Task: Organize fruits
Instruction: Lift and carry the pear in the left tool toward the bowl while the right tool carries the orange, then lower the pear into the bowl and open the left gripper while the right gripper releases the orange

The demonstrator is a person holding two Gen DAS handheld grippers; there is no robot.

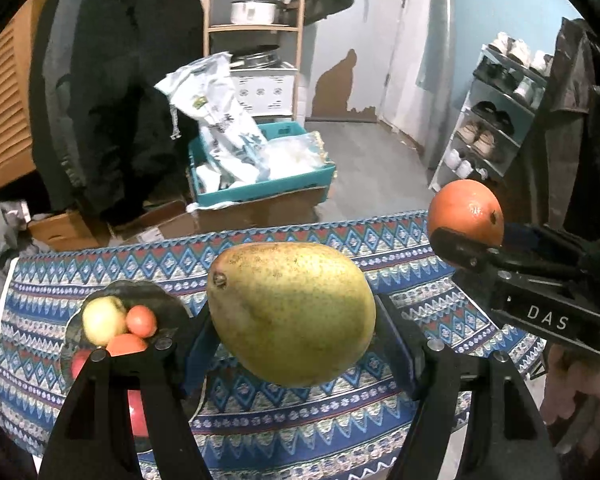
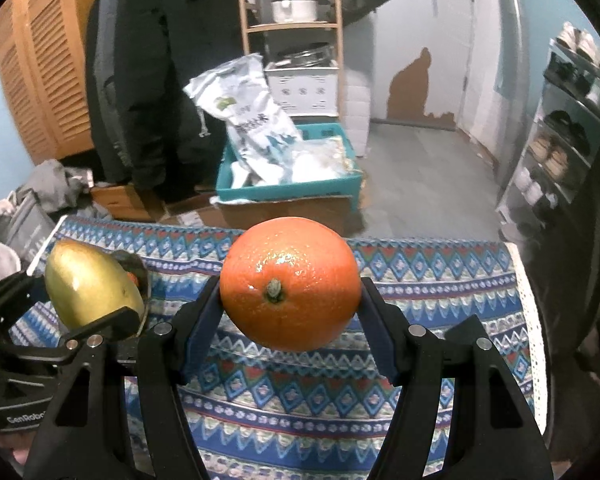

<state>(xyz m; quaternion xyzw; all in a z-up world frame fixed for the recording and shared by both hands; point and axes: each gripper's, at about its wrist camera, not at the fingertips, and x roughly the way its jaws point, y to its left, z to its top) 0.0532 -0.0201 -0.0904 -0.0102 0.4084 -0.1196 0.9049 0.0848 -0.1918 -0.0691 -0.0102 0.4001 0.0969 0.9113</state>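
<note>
Yellow-green pear (image 1: 292, 312) fills the centre of the left wrist view, clamped across its widest part by the left gripper (image 1: 294, 320), both pads pressed on its sides, clear of the patterned cloth (image 1: 380, 248) below. Right gripper (image 2: 291, 300) likewise grips an orange (image 2: 290, 288) at its equator, stem scar facing the camera, also off the cloth. Each fruit shows in the other view: orange at right edge of the left view, pear at left edge of the right view, so the two grippers sit side by side, near but apart. Dark bowl (image 1: 172, 304) at lower left of the left view already holds a pale apple (image 1: 102, 320) and small reddish fruits (image 1: 141, 320); judged the likely destination. Handling notes: pear looks firm but bruisable, heavier at the broad end, smooth speckled skin may slip, so the present hold across the belly seems right; avoid squeezing harder. Orange is round, stiff-skinned, dimpled rind gives good friction; mid-girth hold is stable, though it may roll once set down among the others.
</note>
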